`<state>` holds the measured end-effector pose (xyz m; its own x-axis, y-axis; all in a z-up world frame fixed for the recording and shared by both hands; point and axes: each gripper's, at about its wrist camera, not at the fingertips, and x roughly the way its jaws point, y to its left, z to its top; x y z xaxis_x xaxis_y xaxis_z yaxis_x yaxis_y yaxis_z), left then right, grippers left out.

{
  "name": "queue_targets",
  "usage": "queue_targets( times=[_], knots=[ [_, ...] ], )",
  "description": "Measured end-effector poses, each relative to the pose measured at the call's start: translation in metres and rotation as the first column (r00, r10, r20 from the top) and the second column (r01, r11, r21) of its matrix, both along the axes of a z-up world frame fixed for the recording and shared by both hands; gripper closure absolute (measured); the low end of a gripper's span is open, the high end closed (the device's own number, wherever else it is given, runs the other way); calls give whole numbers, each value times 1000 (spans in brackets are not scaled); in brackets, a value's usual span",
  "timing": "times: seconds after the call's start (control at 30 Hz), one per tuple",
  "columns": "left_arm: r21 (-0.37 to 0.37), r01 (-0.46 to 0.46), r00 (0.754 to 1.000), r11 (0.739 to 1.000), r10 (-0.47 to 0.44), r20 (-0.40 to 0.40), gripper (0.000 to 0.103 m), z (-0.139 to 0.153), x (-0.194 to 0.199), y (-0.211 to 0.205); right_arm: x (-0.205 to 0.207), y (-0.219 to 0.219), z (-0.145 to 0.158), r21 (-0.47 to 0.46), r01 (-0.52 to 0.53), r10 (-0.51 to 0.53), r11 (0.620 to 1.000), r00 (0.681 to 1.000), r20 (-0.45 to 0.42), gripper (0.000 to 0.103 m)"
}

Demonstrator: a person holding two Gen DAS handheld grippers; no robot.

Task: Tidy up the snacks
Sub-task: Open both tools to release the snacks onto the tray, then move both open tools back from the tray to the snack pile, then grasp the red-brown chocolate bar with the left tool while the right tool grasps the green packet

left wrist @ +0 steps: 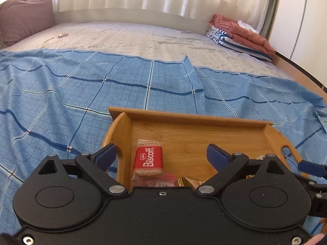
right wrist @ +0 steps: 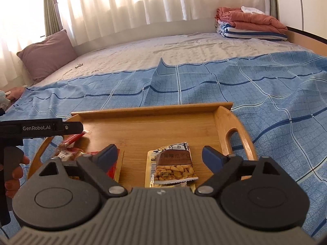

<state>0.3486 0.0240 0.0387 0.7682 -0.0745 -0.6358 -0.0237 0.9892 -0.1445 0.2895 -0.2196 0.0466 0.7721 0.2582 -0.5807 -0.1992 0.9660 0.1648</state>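
A wooden tray [left wrist: 190, 118] [right wrist: 151, 110] lies on a blue checked cloth on the bed. In the left wrist view a red Biscoff packet [left wrist: 148, 160] lies in the tray's left part, with a pink packet [left wrist: 163, 180] and a gold one [left wrist: 190, 181] just below it. My left gripper [left wrist: 161, 155] is open and empty above the Biscoff packet. In the right wrist view a nut packet [right wrist: 173, 163] lies in the tray, and red packets [right wrist: 71, 143] lie at its left. My right gripper [right wrist: 159, 155] is open and empty above the nut packet. The left gripper's body [right wrist: 40, 127] shows at the left.
The blue checked cloth [left wrist: 61, 102] [right wrist: 265, 91] covers the near bed. Folded orange and striped blankets [left wrist: 239, 34] [right wrist: 251, 23] lie at the far right. A mauve pillow [left wrist: 24, 16] [right wrist: 47, 55] leans at the far left. Curtains hang behind the bed.
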Motion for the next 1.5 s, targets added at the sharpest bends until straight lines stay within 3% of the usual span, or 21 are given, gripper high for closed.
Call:
queue_targets(
  times=[0.4,0.77,1.13,1.5],
  knots=[
    [77,138,985,987,-145,92,2,25,-104,-7,-76,1,18,-56,-84,87,995,995,53,1],
    [75,254,959,964,-262,112,2,18,-192,-22,-128,-1,9,-87,-106,112,991,992,62,0],
    [74,312,945,947,-318,82,2,-11,-256,-32,-143,-17,-20,-87,-35,35,996,999,0,0],
    [68,321,946,945,-323,33,2,-37,-280,-38,-136,-12,-37,-83,-32,30,996,999,-35,0]
  ],
)
